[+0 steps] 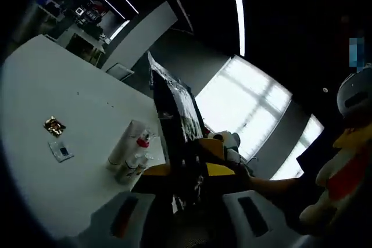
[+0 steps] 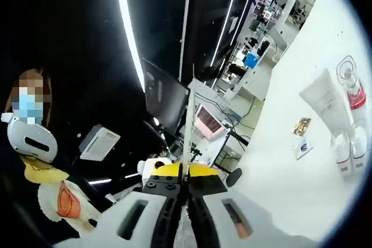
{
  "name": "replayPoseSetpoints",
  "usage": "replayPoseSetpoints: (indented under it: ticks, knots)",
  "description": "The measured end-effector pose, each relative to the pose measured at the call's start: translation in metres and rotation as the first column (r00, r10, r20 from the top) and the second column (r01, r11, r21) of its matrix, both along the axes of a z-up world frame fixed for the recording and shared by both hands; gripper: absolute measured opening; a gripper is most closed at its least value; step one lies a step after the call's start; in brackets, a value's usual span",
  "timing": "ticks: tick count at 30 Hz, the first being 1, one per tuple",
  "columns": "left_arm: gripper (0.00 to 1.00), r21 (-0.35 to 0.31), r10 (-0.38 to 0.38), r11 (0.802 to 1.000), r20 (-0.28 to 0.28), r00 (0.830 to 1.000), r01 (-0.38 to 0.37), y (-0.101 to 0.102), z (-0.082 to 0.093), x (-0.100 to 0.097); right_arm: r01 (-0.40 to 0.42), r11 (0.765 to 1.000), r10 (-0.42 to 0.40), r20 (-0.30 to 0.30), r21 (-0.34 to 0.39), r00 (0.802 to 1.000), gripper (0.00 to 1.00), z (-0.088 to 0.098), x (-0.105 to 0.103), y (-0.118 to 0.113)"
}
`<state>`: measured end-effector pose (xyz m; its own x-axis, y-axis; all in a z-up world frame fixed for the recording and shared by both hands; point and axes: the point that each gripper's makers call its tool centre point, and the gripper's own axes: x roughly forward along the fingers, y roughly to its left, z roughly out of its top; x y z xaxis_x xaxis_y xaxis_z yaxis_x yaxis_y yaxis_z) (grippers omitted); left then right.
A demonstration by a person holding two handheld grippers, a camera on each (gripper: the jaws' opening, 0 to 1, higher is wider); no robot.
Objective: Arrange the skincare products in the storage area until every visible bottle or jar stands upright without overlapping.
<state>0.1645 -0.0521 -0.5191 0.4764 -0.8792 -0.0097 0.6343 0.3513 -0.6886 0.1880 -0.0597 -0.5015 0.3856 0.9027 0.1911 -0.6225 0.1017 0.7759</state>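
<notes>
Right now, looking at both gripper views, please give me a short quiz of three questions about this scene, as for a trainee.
1. True or false: the small gold foil wrapper rests on top of the white plastic tube.
2. Which colour is the collar of the clear plastic bottle next to that tube? A red, B blue, C green.
3. What does the right gripper clamp?
Key: 1 false, they lie apart on the white table. 2 A. 3 a thin flat sheet, seen edge-on.
</notes>
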Motion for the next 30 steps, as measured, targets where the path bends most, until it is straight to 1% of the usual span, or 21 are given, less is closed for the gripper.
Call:
replayPoseSetpoints:
  ticks: [1,2,5,6,7,9,11,15,17,18,20,21,22,24,26,28,30]
  knots:
    - [0.01,0.001,-0.001,1.0,-0.001,1.0,0.001,0.0,-0.001,-0.001,0.004,1.0,-0.004,-0.005,-0.011,1.0,0.02,-0.003,0.001,0.0]
    - [0.0,-0.002,-0.003,1.0,-0.001,1.0,0.003,-0.001,0.0,-0.002,0.012,1.0,-0.013,-0.009,-0.027,1.0,0.02,-0.006,0.002,0.0]
    - [0.0,-0.011,0.001,1.0,-0.033,0.999,-0.002,0.0,-0.002,-0.004,0.012,1.0,-0.013,-0.014,-0.021,1.0,0.02,-0.009,0.001,0.001]
    - [0.0,-0.043,-0.002,0.999,-0.065,0.998,-0.001,0.0,-0.001,-0.005,0.013,1.0,-0.013,-0.007,-0.017,1.0,0.02,-0.008,0.001,0.001]
    - [0.0,-0.061,-0.008,0.998,-0.081,0.997,0.003,0.0,0.0,-0.006,0.012,1.0,-0.012,0.0,-0.009,1.0,0.03,-0.007,0.002,0.001]
    - [0.0,-0.083,-0.016,0.997,-0.087,0.996,0.009,0.001,0.002,-0.007,0.004,1.0,-0.004,-0.004,-0.008,1.0,0.05,-0.007,0.003,0.002]
    - [0.0,-0.075,-0.032,0.997,-0.086,0.996,0.026,0.0,0.002,-0.011,0.027,0.999,-0.026,0.023,-0.019,0.999,0.08,-0.006,0.008,0.0]
    - [0.0,-0.054,-0.076,0.996,-0.089,0.993,0.072,-0.004,-0.001,-0.021,0.053,0.998,-0.053,0.023,-0.016,0.998,0.1,-0.002,0.019,-0.006]
    - [0.0,-0.055,-0.078,0.996,-0.094,0.993,0.073,-0.004,-0.003,-0.023,0.065,0.998,-0.065,0.013,-0.015,0.998,0.07,-0.002,0.022,-0.008]
    - [0.0,-0.059,-0.076,0.996,-0.099,0.992,0.071,-0.004,-0.004,-0.023,0.07,0.998,-0.07,-0.002,0.001,0.998,0.06,-0.001,0.023,-0.008]
    - [0.0,-0.061,-0.069,0.996,-0.106,0.992,0.063,-0.003,-0.006,-0.022,0.073,0.995,-0.067,-0.083,0.07,0.994,0.03,0.002,0.023,-0.008]
    - [0.0,-0.054,-0.063,0.997,-0.104,0.993,0.057,-0.003,-0.008,-0.021,0.073,0.993,-0.064,-0.098,0.092,0.993,0.02,0.002,0.022,-0.008]
    - [0.0,-0.041,-0.054,0.998,-0.101,0.993,0.05,-0.002,-0.01,-0.02,0.076,0.993,-0.066,-0.111,0.092,0.992,0.02,0.0,0.022,-0.008]
    - [0.0,-0.034,-0.048,0.998,-0.098,0.994,0.045,-0.002,-0.012,-0.019,0.093,0.993,-0.086,-0.098,0.071,0.992,0.02,-0.002,0.022,-0.008]
    - [0.0,-0.016,-0.031,0.999,-0.089,0.996,0.03,-0.002,-0.017,-0.017,0.102,0.993,-0.096,-0.096,0.06,0.991,0.02,-0.003,0.023,-0.008]
    - [0.01,-0.007,-0.024,1.0,-0.094,0.995,0.023,-0.002,-0.02,-0.016,0.115,0.993,-0.111,-0.097,0.037,0.989,0.01,-0.007,0.025,-0.009]
    - [0.02,0.001,-0.01,1.0,-0.103,0.995,0.01,-0.003,-0.023,-0.015,0.122,0.992,-0.118,-0.108,0.029,0.987,0.01,-0.009,0.026,-0.011]
